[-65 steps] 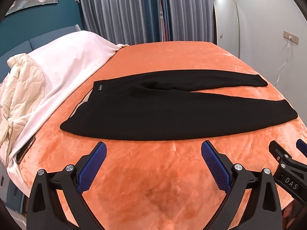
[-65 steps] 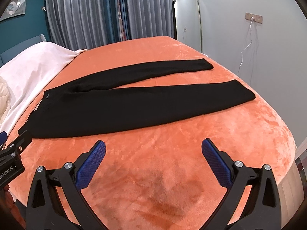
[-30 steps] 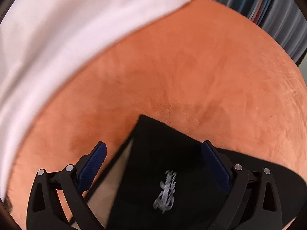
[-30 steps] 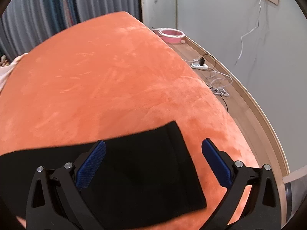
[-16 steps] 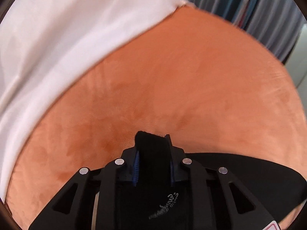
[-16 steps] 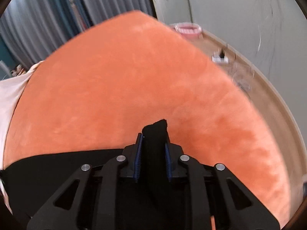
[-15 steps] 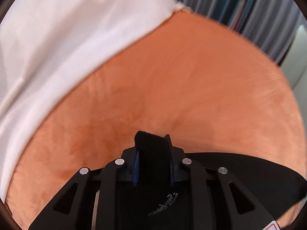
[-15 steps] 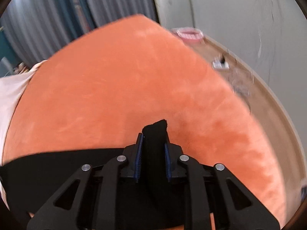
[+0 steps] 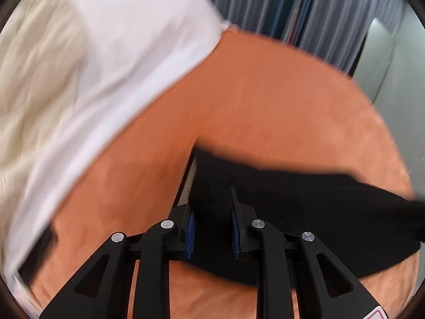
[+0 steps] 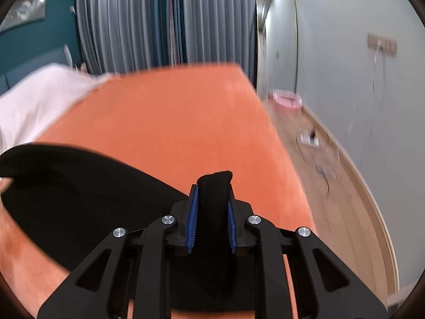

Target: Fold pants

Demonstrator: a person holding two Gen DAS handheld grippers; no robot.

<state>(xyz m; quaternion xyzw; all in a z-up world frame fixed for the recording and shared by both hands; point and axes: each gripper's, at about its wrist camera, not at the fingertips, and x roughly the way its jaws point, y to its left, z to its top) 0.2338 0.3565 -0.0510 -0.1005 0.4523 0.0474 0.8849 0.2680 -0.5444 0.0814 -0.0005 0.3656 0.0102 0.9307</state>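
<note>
Orange bedspread (image 9: 265,101) filling both views, white sheet (image 9: 119,53) toward 10 o'clock in the left view. Black pants (image 9: 318,212) draped across it, spreading toward 3 o'clock from the left gripper (image 9: 212,228) and toward 9 o'clock from the right gripper (image 10: 211,223). Both pairs of jaws clamped tight on bunched pants fabric: a thick black fold (image 10: 215,186) standing between the 2 blue pads (image 10: 191,226), poking out at 12 o'clock beyond the tips. Blurred throughout.
</note>
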